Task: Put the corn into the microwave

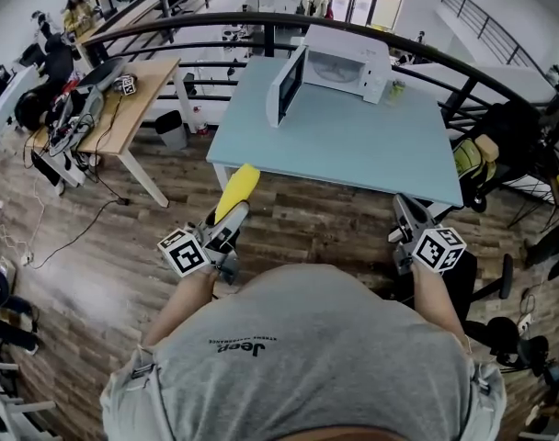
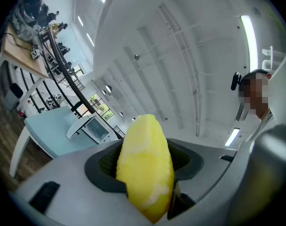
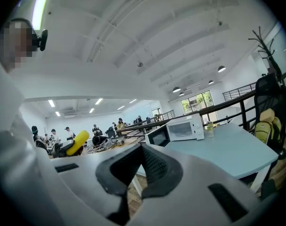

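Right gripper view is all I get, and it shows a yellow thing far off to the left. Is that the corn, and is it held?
Observer: Yes. The left gripper view shows the corn clamped between the jaws of the left gripper, with its tip poking out past them.
Operator: Are we at the table?
Observer: No. In the head view the left gripper and the right gripper are both short of the near edge of the table, over the wood floor.
Operator: Where is the corn relative to the microwave door?
Observer: In the head view the corn lies left of the open door of the microwave. The door stands swung out on the microwave's left side.
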Demonstrator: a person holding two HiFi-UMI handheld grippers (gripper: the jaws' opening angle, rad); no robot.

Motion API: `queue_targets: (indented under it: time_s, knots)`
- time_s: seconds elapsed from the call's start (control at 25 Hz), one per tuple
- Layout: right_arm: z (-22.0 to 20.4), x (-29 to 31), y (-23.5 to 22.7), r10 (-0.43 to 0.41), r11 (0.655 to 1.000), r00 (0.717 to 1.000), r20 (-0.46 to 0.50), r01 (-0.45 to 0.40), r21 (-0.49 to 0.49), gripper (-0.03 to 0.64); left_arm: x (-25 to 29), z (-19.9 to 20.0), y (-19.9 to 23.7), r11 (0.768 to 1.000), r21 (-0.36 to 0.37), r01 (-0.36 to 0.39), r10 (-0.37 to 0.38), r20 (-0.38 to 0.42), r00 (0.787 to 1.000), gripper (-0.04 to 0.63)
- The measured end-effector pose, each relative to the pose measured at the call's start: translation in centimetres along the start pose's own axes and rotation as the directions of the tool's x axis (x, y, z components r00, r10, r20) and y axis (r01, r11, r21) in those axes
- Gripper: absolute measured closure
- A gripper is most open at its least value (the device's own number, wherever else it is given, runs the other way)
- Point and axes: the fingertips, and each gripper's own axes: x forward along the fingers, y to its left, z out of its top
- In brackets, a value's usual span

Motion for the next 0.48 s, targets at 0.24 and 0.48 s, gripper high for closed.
queue_targets:
  time_s: [0.24, 0.48]
  knots:
    - [0.1, 3.2, 2.2, -0.015, 1.000, 1.000, 0.019, 0.015, 0.009, 0.598, -1.8, 3.2, 2.3, 1.000, 0.006, 0.007, -0.007, -0.004, 1.000, 0.351]
    - [-0.5, 6.2, 4.0, -0.047, 0.998, 0.999, 0.019, 0.047, 0.036, 0.598, -3.6, 5.8, 5.4, 1.000, -0.004, 0.006, -0.006, -0.020, 1.000, 0.351]
